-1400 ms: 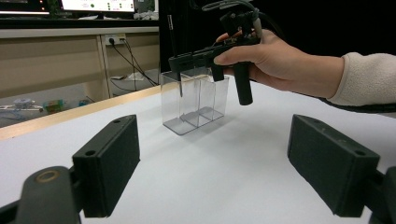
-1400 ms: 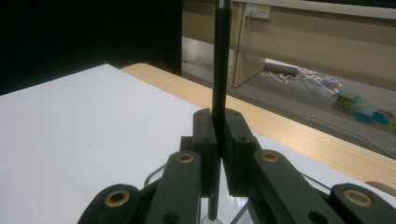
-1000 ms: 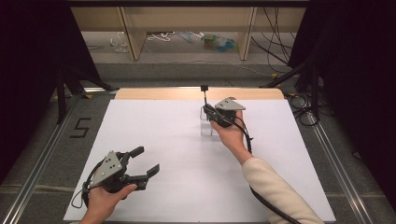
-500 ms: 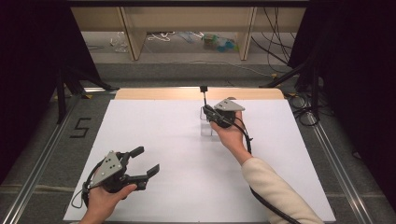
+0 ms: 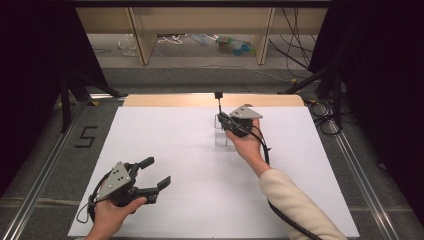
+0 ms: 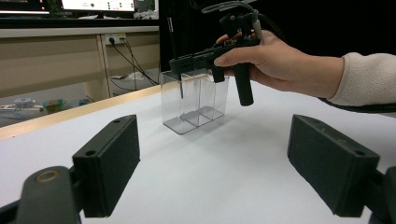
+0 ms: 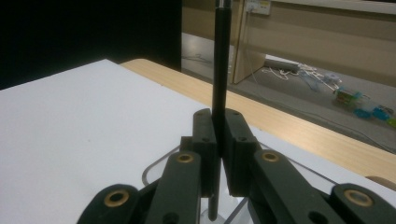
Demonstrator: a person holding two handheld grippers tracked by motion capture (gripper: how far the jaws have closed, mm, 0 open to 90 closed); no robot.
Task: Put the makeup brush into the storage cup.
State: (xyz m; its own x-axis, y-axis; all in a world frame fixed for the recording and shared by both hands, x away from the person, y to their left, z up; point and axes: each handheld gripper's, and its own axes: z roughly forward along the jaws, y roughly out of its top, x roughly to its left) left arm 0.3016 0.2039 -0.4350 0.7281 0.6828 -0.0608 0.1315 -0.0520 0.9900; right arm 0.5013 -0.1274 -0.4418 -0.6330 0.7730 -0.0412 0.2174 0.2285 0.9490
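Right gripper view: the right gripper (image 7: pixel 218 154) has its fingers closed on a thin black pen (image 7: pixel 220 70), upright, its top cut off by the frame's upper edge. Its lower tip dips into a clear two-compartment box (image 6: pixel 194 100) at centre; which compartment is unclear. The left gripper (image 5: pixel 150 175) rests with its fingers spread wide, lower left, on the white table (image 5: pixel 190 165).

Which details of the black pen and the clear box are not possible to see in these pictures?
- Pen: its top end is cut off by the upper edge of the right gripper view.
- Pen tip: in the right gripper view the right gripper, shut on the pen, hides it.
- Clear box: in the high view the right hand covers part of it.
- Left gripper: open and holding nothing.
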